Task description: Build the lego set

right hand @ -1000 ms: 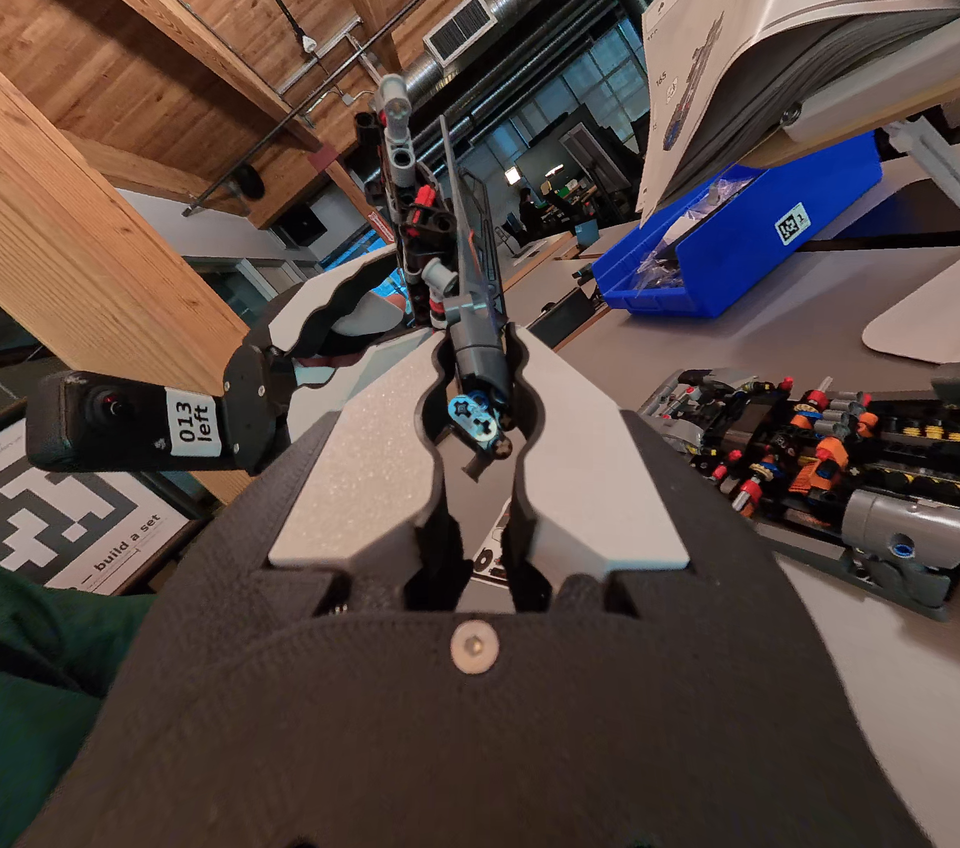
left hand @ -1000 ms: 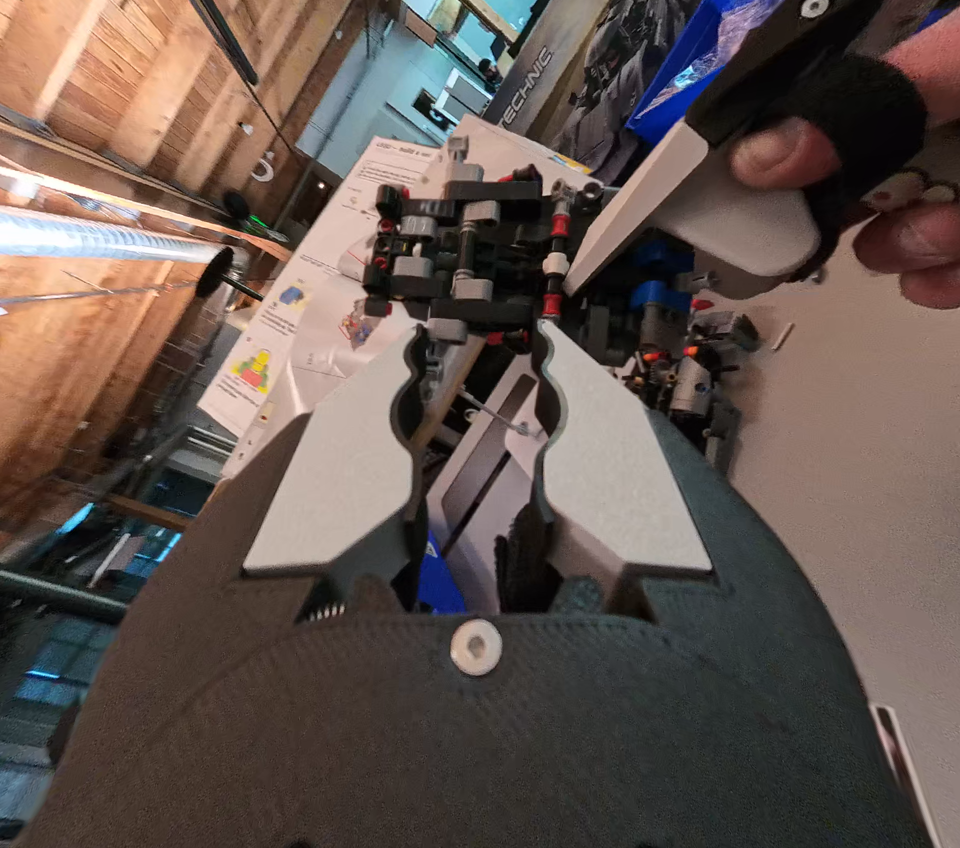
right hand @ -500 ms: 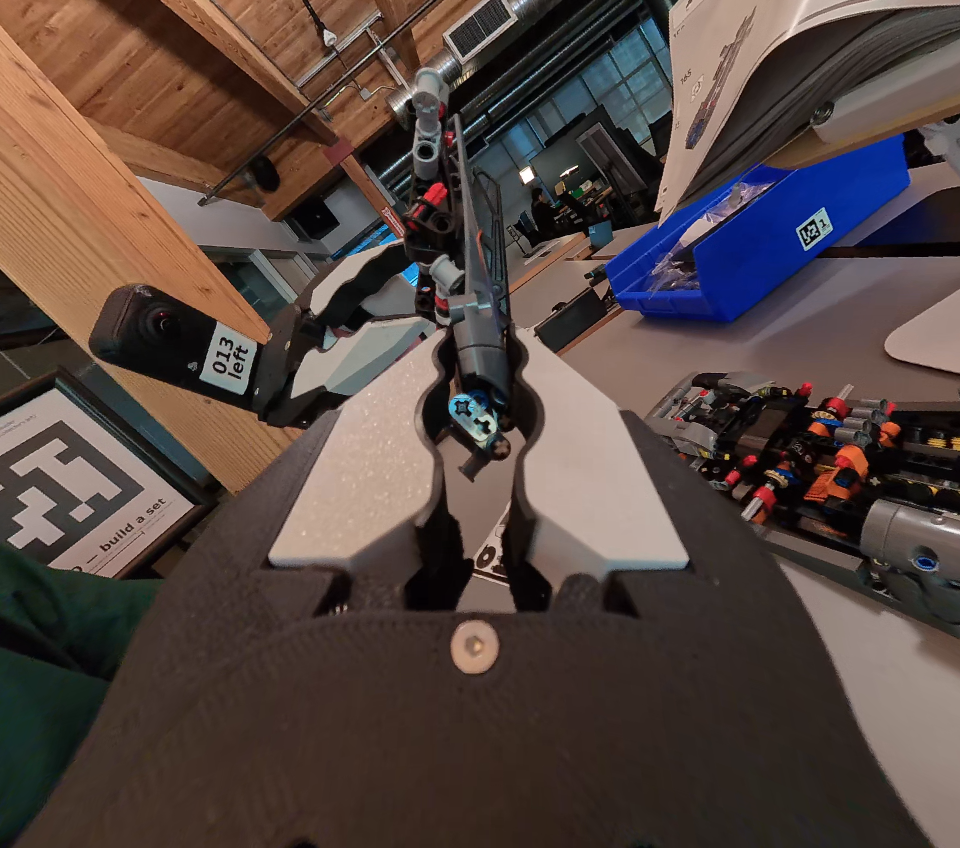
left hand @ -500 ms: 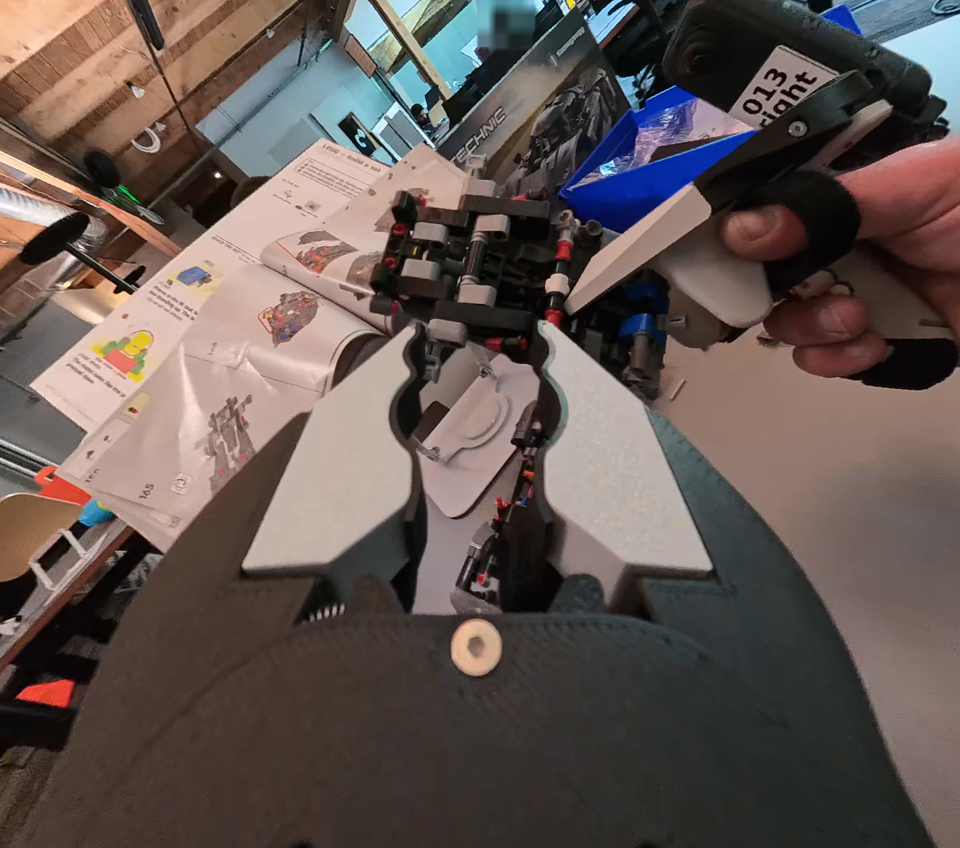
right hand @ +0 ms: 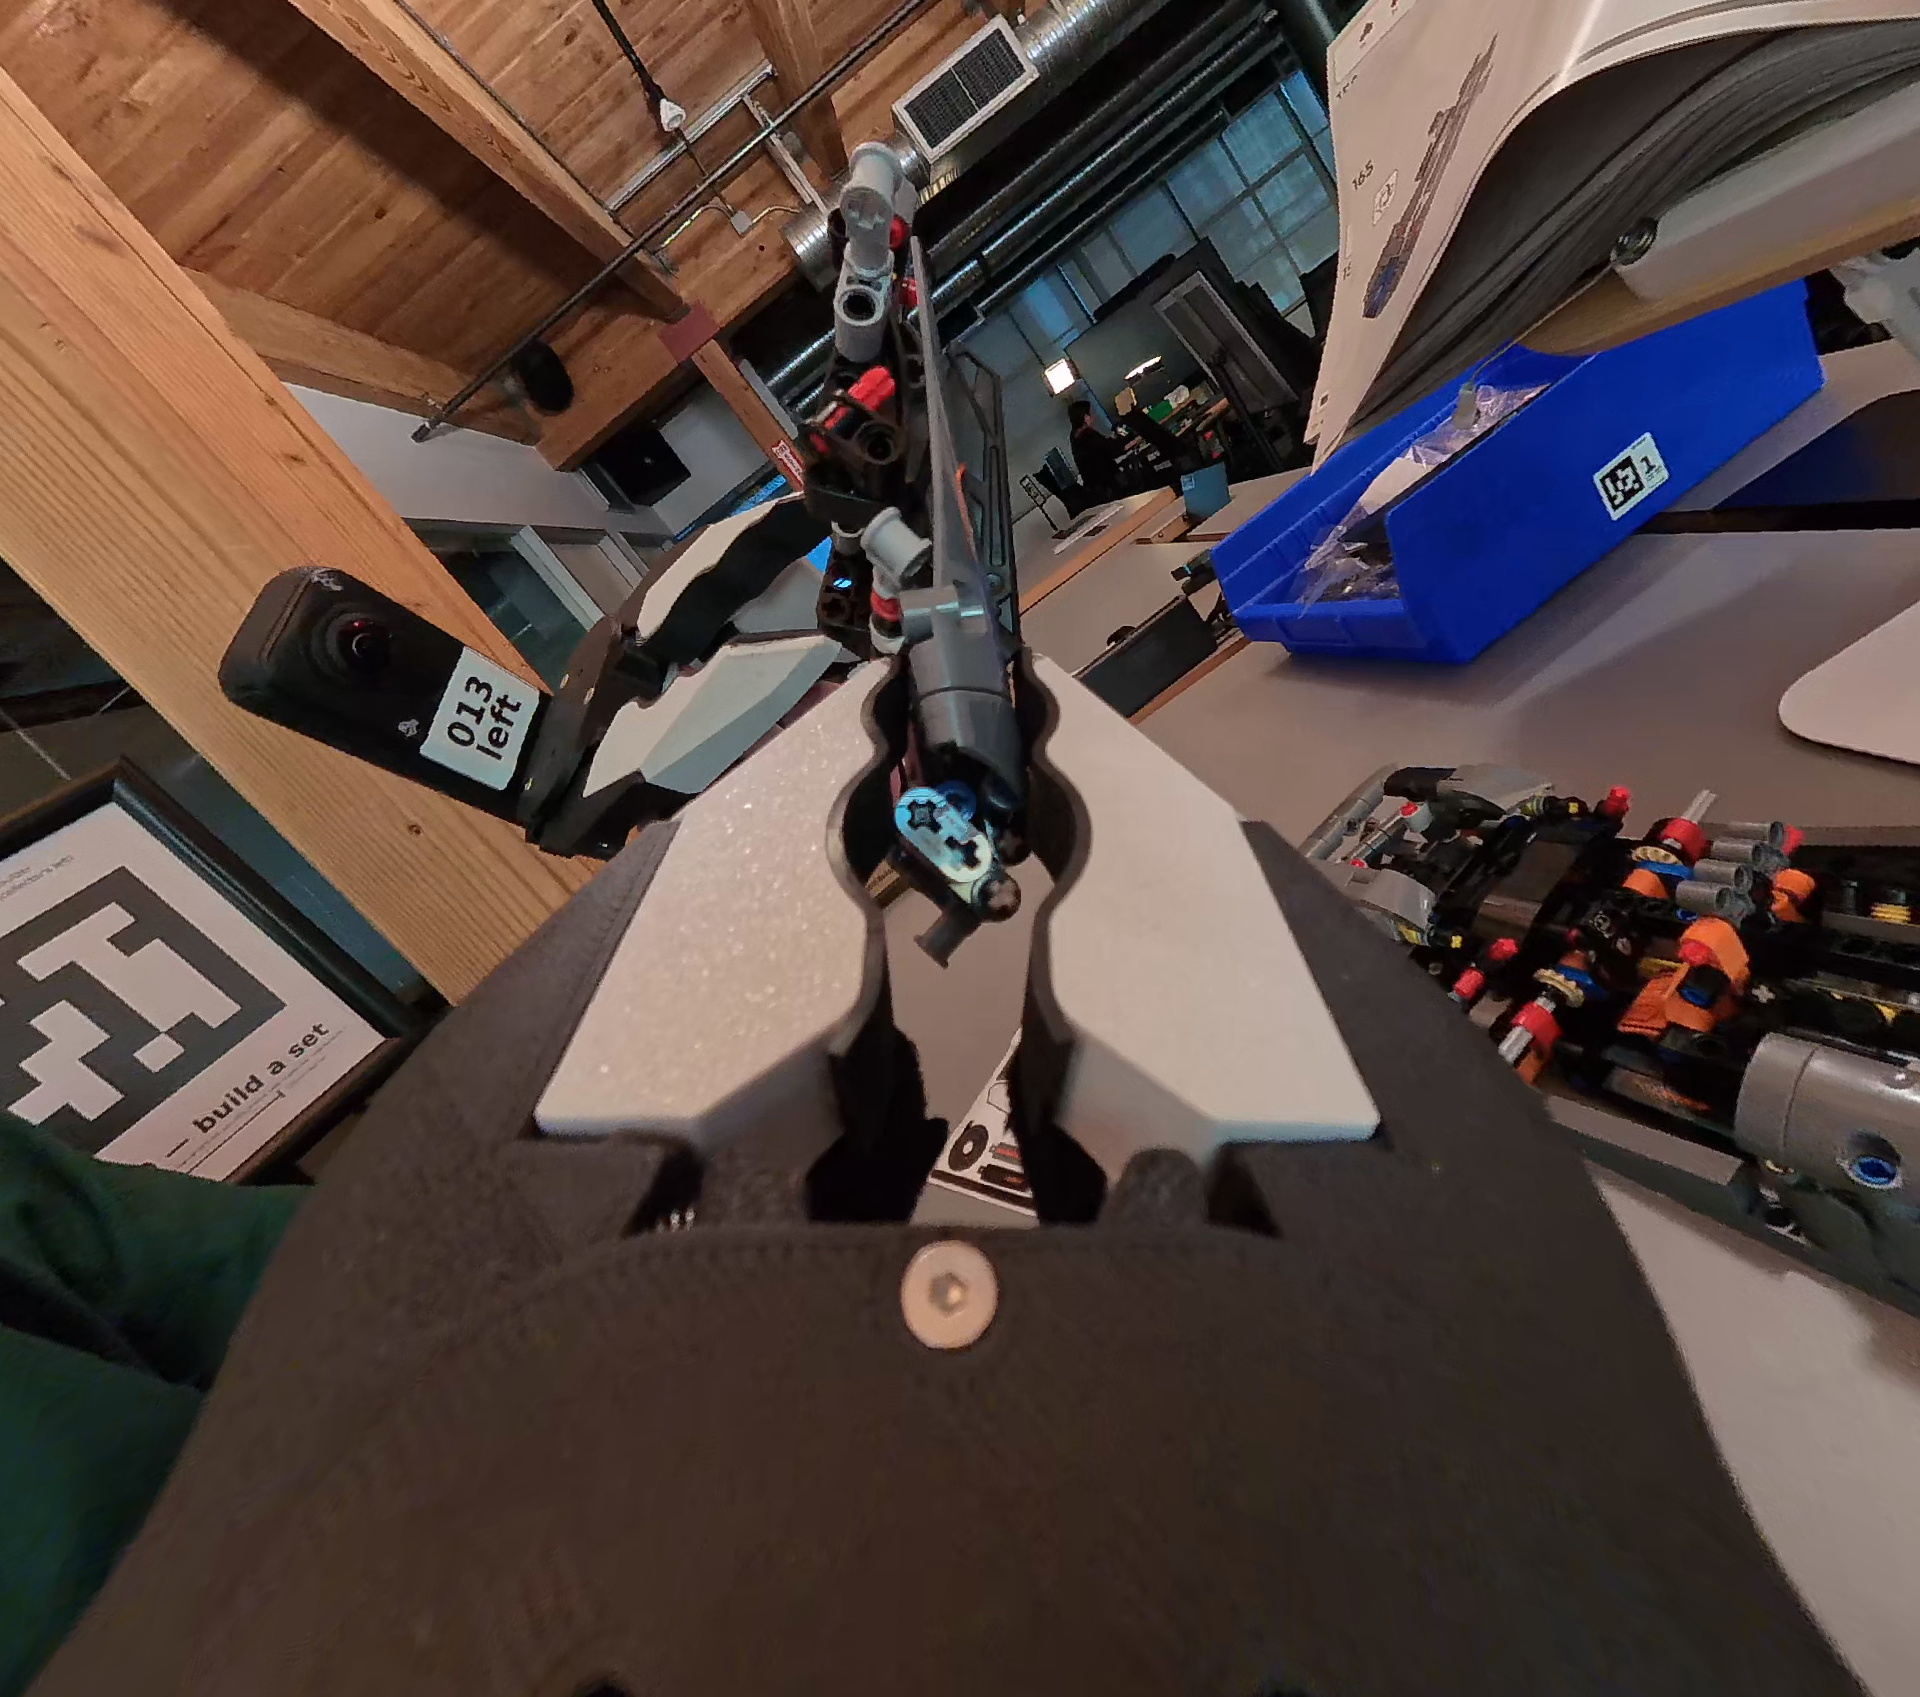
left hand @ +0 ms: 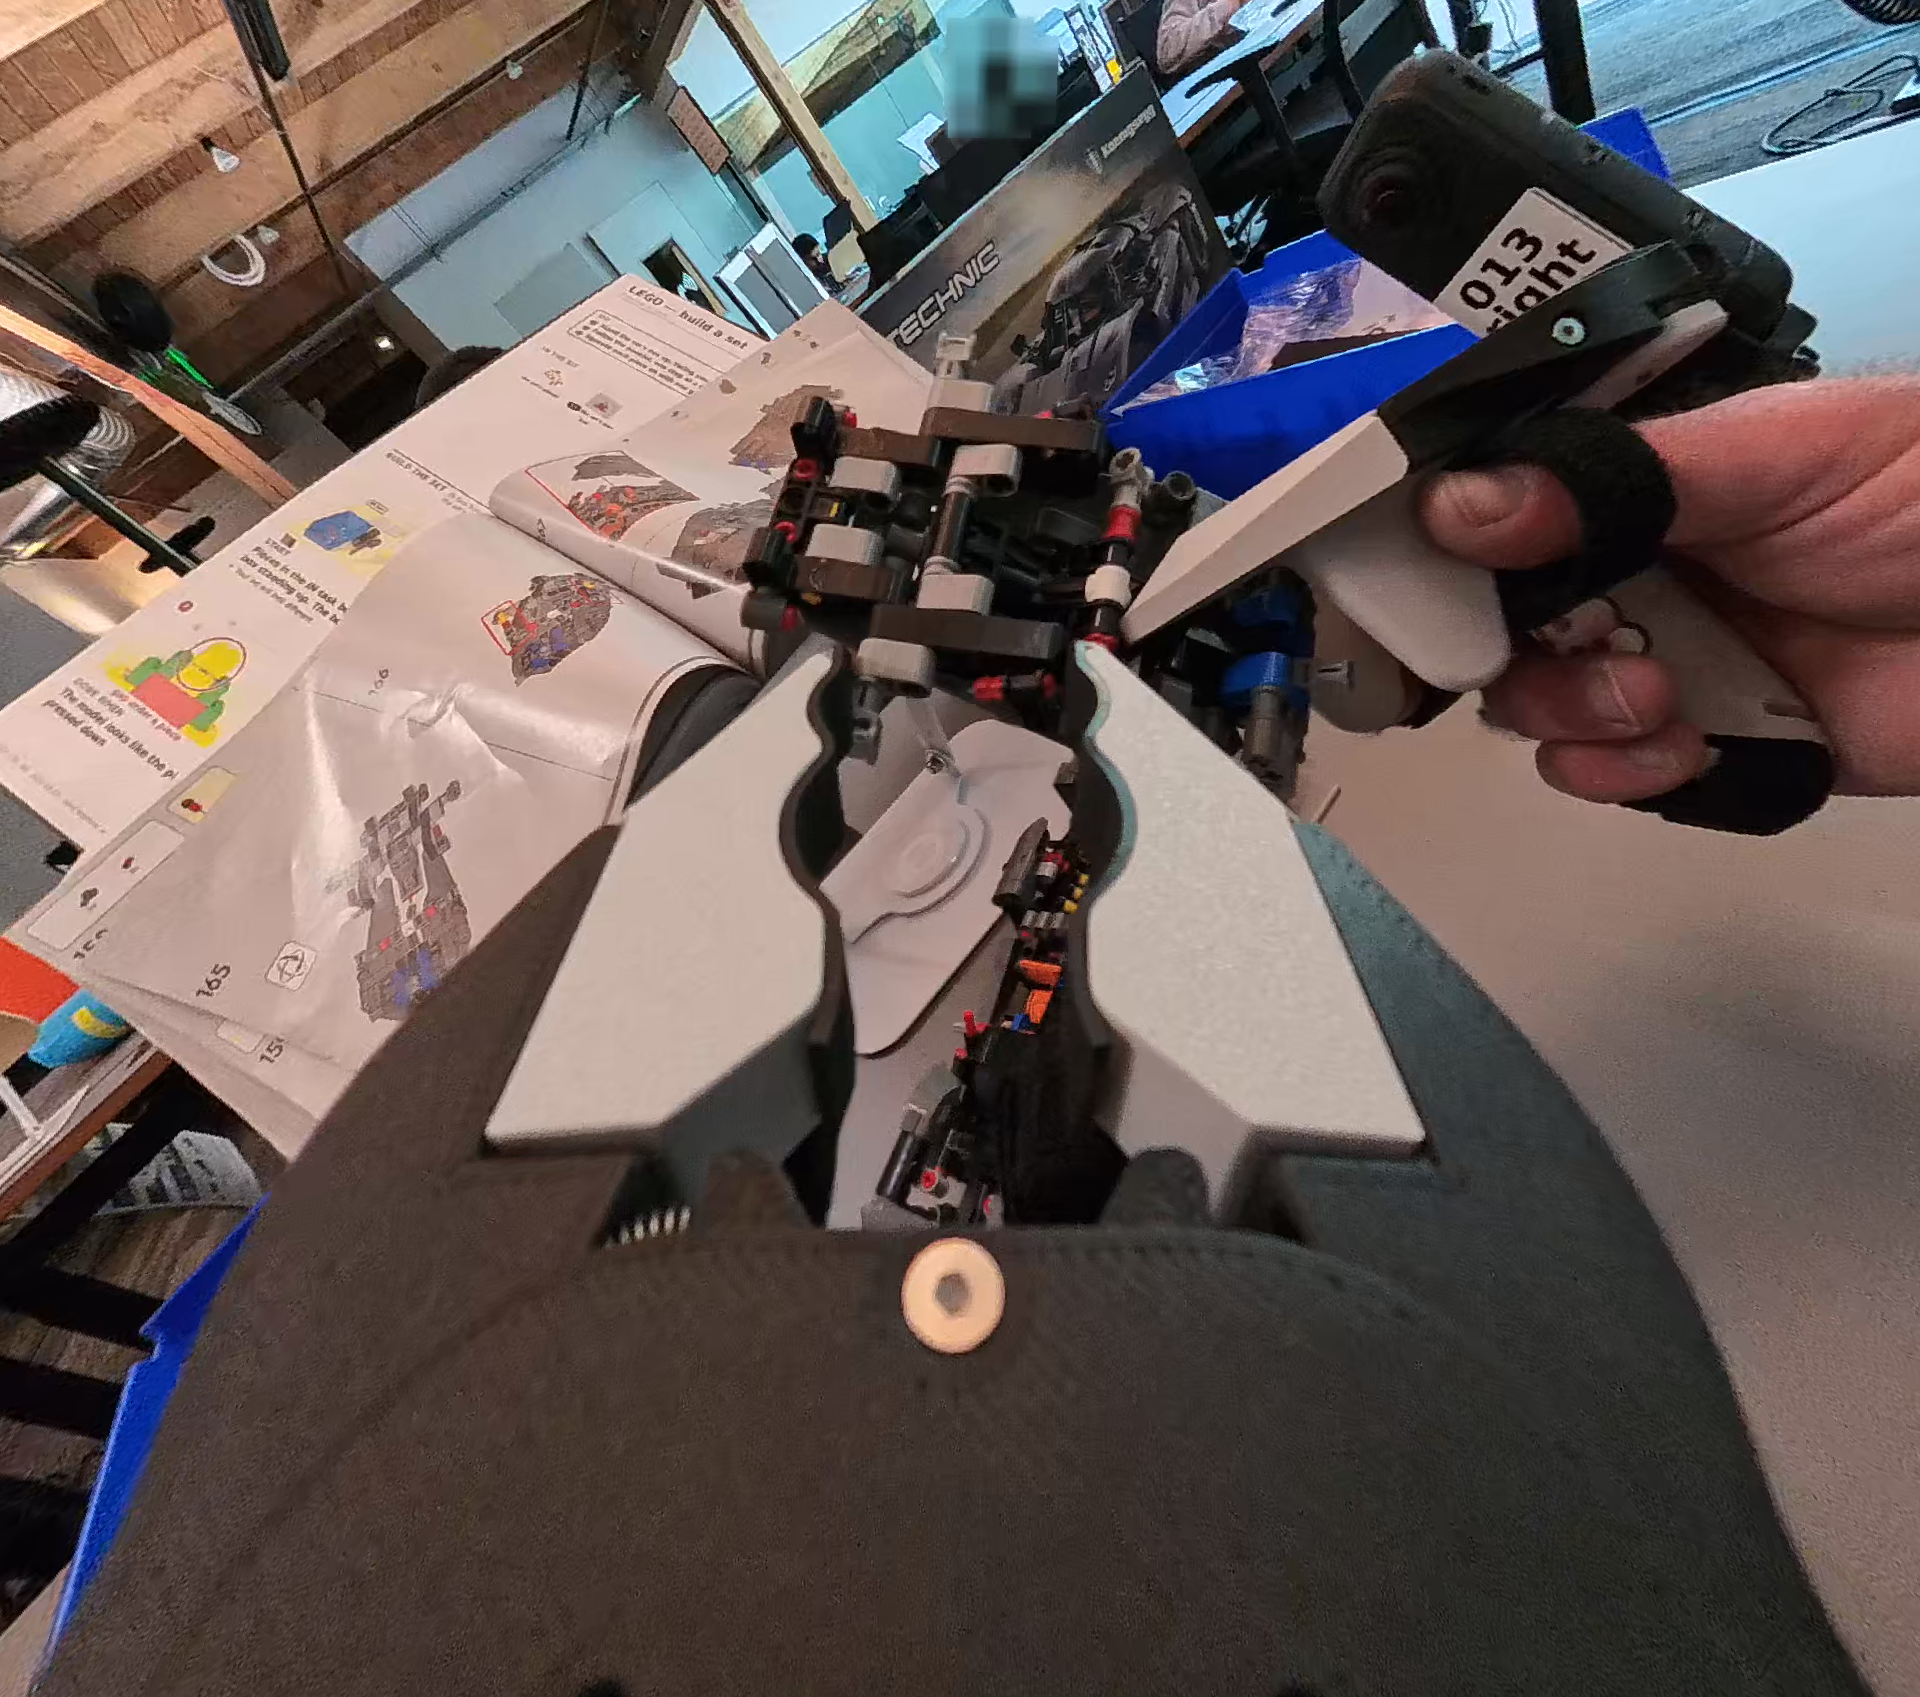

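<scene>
A black and grey Lego sub-assembly [left hand: 935, 546] with red pins is held in the air between both grippers. My left gripper [left hand: 956, 660] is shut on its lower black beam. My right gripper [right hand: 961, 681] is shut on its dark grey panel edge [right hand: 966, 702], with a blue connector [right hand: 935, 826] between the fingers. The right gripper [left hand: 1132, 624], held by a hand [left hand: 1766, 567], meets the assembly's right side in the left wrist view. The left gripper [right hand: 831, 608] shows behind the assembly in the right wrist view. The long car chassis [right hand: 1662, 951] lies on the grey table [right hand: 1507, 712].
An open instruction booklet [left hand: 468, 712] leans on a white stand [left hand: 914, 878] to the left. A blue parts bin [right hand: 1507, 525] and the set's box [left hand: 1039, 265] stand behind. A wooden post [right hand: 208, 504] and a framed sign [right hand: 135, 993] are at the left.
Both grippers kept their hold on the sub-assembly while turning it. The left wrist view swung from the wooden ceiling down towards the booklet and table. The left gripper's camera rose in the right wrist view.
</scene>
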Motion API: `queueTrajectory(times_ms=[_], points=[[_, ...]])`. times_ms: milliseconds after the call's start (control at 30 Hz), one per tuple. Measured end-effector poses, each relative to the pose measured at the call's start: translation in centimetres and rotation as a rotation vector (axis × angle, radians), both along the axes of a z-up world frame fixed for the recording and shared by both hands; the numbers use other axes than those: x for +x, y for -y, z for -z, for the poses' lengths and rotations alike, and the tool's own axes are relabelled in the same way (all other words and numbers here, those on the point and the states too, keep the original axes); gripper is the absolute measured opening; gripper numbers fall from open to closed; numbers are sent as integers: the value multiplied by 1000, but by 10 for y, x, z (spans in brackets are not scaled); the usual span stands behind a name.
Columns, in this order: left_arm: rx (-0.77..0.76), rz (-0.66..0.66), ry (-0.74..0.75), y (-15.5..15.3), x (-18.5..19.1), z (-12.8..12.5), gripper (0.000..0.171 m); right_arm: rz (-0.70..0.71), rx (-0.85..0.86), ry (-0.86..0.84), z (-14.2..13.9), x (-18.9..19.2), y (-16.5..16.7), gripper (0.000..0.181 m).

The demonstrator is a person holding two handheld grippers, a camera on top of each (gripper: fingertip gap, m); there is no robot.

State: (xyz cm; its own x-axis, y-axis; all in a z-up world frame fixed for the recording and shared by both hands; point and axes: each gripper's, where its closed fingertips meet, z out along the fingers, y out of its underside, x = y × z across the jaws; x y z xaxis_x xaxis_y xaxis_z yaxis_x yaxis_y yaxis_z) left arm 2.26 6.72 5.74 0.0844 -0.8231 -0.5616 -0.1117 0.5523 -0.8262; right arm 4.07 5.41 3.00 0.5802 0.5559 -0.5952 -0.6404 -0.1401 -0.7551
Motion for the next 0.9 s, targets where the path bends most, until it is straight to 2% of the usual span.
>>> queueTrajectory(times_ms=[133, 300, 433, 633, 900], points=[[-24, -10, 21, -3, -1, -1, 38, 29, 13, 3, -1, 3, -1, 17], [-204, 41, 34, -10, -1, 2, 51, 25, 19, -19, -1, 6, -3, 17], [-278, 82, 32, -8, 3, 3, 49, 12, 18, -10, 0, 1, -4, 17], [-264, 80, 57, -11, 2, 2, 45, 39, 28, 8, -3, 0, -4, 18], [-399, 181, 103, -15, -15, -13, 43, 9, 95, 66, -20, -18, -4, 25]])
